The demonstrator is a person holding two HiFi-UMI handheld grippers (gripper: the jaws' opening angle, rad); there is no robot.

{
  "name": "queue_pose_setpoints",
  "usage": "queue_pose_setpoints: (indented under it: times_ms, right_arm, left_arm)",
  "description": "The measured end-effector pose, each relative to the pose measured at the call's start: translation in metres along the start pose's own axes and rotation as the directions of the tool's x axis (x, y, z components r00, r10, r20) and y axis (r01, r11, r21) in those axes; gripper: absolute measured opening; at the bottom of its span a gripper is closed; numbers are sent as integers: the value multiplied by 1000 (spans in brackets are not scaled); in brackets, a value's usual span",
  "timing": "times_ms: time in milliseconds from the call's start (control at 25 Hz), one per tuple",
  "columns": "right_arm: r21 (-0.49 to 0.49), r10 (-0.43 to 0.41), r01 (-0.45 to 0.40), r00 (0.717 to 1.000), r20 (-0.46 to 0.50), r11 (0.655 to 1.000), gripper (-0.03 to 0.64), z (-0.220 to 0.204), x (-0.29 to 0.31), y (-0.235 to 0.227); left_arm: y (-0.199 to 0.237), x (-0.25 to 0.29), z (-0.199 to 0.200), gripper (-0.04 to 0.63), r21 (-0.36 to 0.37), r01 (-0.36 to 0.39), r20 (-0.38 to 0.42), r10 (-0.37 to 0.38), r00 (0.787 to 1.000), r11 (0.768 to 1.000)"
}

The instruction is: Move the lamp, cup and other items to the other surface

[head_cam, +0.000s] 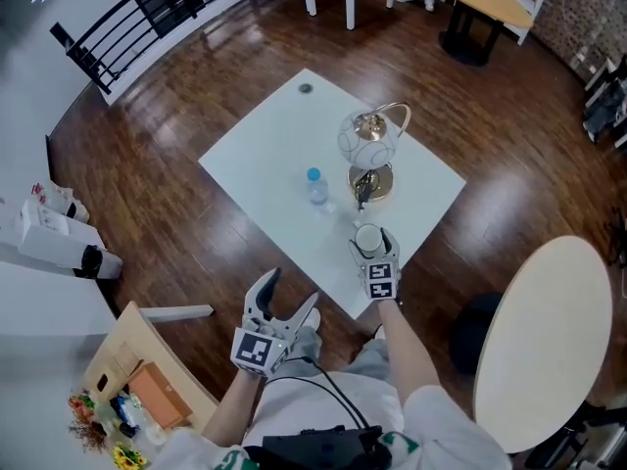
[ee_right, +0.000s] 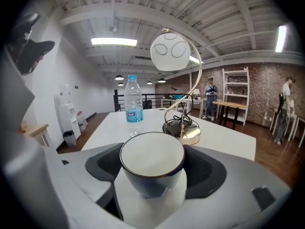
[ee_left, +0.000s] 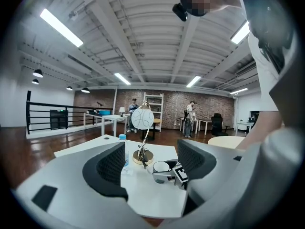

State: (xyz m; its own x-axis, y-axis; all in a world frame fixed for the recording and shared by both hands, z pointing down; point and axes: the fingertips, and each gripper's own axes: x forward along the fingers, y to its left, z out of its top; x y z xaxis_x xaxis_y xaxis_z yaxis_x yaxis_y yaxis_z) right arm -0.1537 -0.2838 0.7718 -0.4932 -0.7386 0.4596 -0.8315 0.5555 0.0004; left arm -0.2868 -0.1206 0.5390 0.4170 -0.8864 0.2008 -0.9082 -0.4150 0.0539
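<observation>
Item: round ceramic cup, white inside and dark blue outside (ee_right: 151,163), standing upright on the white square bench (head_cam: 265,155) near its front corner, just beside the brass-based globe lamp (head_cam: 370,140). Right gripper (ee_right: 152,178) fingers bracket the cup wall closely; pressing contact not confirmed. Left gripper (ee_left: 150,168) fingers wide, empty. Assessment: light, rigid, glazed, likely slippery and breakable; grip across the body below the rim.
</observation>
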Motion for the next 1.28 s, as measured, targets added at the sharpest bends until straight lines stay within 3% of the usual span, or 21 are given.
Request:
queue_pose_setpoints:
  times_ms: [120, 280, 400, 560, 720, 1080, 1280]
  right_arm:
    - [-107, -5, 3, 1000, -19, 994, 405, 8, -6, 7]
    - [-18, -2, 3, 999, 45, 1000, 407, 35, -29, 13]
    - [47, 1, -5, 996, 86, 999, 407, 55, -55, 13]
    - [71, 23, -33, 991, 129, 997, 407, 75, -88, 12]
    - [104, -25, 7, 983, 180, 995, 407, 102, -121, 1]
    - [122, -75, 38, 948, 309, 992, 407, 161, -195, -6]
    - [227, -118, 29, 912, 392, 973, 407, 172, -241, -21]
  left_arm:
    - [-8, 1, 10, 348, -17, 9, 10, -9, 1000, 1000]
    - [-13, 4, 4, 348, 38, 38, 36, -40, 999, 999]
    - [-26, 11, 15, 348, -5, 80, 53, -80, 995, 997]
    - [-28, 22, 10, 348, -1, 113, 76, -113, 991, 994]
    - [-39, 28, 27, 348, -31, 135, 101, -131, 986, 990]
    - [-54, 38, 36, 348, 17, 180, 136, -180, 974, 984]
    - [-67, 50, 60, 347, -8, 224, 172, -219, 960, 975]
